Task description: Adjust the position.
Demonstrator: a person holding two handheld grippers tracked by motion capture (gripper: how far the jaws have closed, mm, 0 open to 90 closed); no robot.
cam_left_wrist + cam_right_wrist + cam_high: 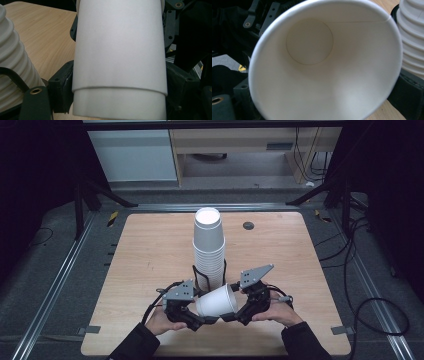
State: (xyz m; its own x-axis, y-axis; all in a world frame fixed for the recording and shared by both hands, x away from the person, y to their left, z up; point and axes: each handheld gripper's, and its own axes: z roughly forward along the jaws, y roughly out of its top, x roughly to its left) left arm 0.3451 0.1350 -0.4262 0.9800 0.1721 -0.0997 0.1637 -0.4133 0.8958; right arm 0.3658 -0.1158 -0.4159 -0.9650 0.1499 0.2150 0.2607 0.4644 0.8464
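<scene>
- Left gripper and right gripper both clamp the paper cup; it looks like two nested cups, easily crushed
- The tall stack just beyond could topple if bumped

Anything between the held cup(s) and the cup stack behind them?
Nothing visible. The paper cup lies on its side between the left hand-held gripper and right hand-held gripper, directly in front of the cup stack. The black wire holder rings only the stack's base.
</scene>
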